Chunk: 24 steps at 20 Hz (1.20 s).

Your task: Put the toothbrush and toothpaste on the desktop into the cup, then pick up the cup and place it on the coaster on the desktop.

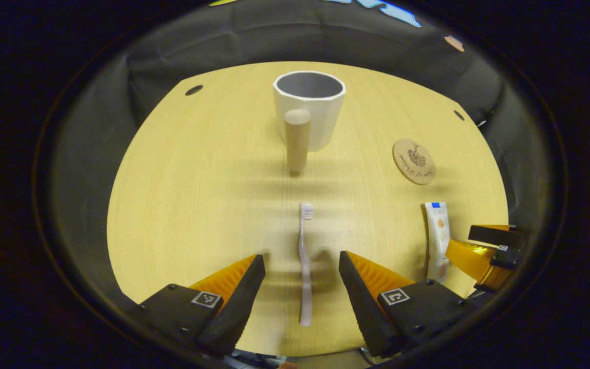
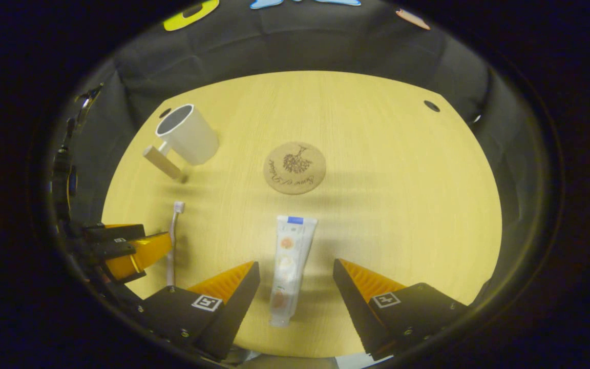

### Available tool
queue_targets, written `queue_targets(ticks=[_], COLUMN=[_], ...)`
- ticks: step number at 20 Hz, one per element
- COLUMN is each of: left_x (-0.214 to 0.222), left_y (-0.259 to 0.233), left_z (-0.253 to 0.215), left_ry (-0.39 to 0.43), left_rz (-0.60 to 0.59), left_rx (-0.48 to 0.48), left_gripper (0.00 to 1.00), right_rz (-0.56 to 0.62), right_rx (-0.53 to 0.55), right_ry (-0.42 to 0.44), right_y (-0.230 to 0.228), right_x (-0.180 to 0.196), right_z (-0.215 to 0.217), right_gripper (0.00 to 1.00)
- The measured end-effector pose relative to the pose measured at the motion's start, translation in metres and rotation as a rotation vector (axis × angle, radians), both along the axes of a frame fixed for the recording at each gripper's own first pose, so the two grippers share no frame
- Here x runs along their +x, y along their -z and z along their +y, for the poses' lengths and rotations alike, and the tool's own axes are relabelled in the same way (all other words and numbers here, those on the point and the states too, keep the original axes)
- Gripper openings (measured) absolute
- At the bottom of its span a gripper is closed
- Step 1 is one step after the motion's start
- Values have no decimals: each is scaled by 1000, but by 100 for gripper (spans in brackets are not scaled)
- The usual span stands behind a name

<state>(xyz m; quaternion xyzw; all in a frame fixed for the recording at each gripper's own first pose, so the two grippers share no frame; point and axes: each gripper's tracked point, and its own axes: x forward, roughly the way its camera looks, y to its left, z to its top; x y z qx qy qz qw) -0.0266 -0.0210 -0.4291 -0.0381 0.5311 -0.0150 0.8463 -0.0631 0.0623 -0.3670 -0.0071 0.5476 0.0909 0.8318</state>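
Observation:
A pale toothbrush (image 1: 304,261) lies flat on the wooden desktop (image 1: 197,205), head pointing away, between the wide-apart fingers of my left gripper (image 1: 302,264), which is open. Beyond it stands a white cup (image 1: 309,107) with a wooden handle. The toothpaste tube (image 2: 290,269) lies lengthwise between the spread fingers of my right gripper (image 2: 295,271), also open. A round cork coaster (image 2: 295,167) lies just past the tube. In the right gripper view the cup (image 2: 187,134) is far left and the toothbrush (image 2: 173,241) lies beside the left gripper (image 2: 131,251).
The round desktop (image 2: 402,205) has small dark holes near its far corners. Black cloth walls close it in behind and at both sides. In the left gripper view the coaster (image 1: 414,161) and the toothpaste (image 1: 437,241) lie to the right, next to the right gripper (image 1: 489,251).

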Motion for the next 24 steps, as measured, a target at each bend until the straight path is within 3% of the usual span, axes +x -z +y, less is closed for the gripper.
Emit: queue_targets(ticks=[14,23,24], left_x=[-14,-13,-13], left_y=[30,30,30], left_z=[8,8,8], left_ry=[-25,-31,-30], left_rz=[114,136,135], left_rx=[26,26,22], left_gripper=[97,98,92], right_rz=[103,189,192], right_rx=[-77,-97,-96], right_ry=[-44,100,108], right_y=[42,46,43], right_x=[-14,-18,-17], right_z=[1,-1,0], right_gripper=[89,93,93])
